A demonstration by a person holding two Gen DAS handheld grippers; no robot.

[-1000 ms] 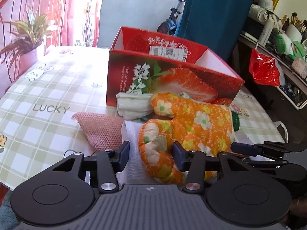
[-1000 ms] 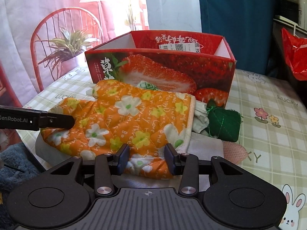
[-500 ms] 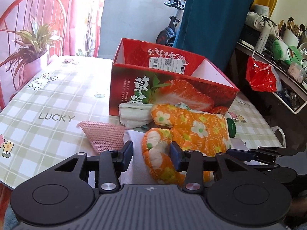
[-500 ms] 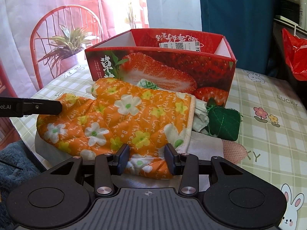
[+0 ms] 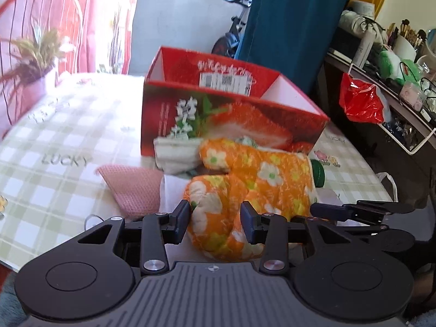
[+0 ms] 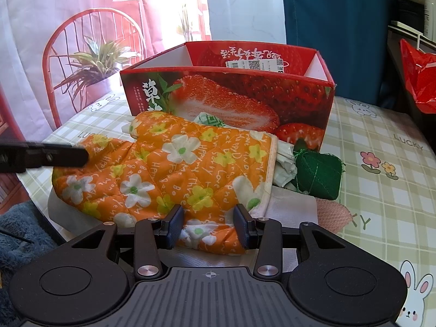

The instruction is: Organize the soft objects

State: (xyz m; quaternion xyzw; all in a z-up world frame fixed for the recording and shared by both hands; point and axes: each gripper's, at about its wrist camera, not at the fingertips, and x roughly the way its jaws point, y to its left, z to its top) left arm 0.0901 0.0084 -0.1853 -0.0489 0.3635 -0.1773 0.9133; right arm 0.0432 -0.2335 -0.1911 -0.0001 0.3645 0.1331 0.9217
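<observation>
An orange flowered oven mitt (image 5: 256, 174) (image 6: 174, 169) lies on a pile of cloths in front of the red strawberry box (image 5: 218, 114) (image 6: 231, 92). My left gripper (image 5: 215, 222) has its jaws around the mitt's rounded end and looks shut on it. My right gripper (image 6: 208, 224) has its jaws on the mitt's cuff edge, shut on it. A pink knitted cloth (image 5: 133, 185), a white cloth (image 5: 177, 155) and a green mesh bundle (image 6: 318, 174) lie beside the mitt.
The checked tablecloth (image 5: 54, 136) (image 6: 381, 190) covers the table. A potted plant (image 6: 95, 68) and a red chair (image 6: 68, 41) stand at the far left. A red bag (image 5: 359, 103) and a cluttered shelf (image 5: 395, 68) are on the right.
The left gripper has lifted and pulled back a little with the mitt's end, whose fold now bulges higher. The right gripper has hardly moved.
</observation>
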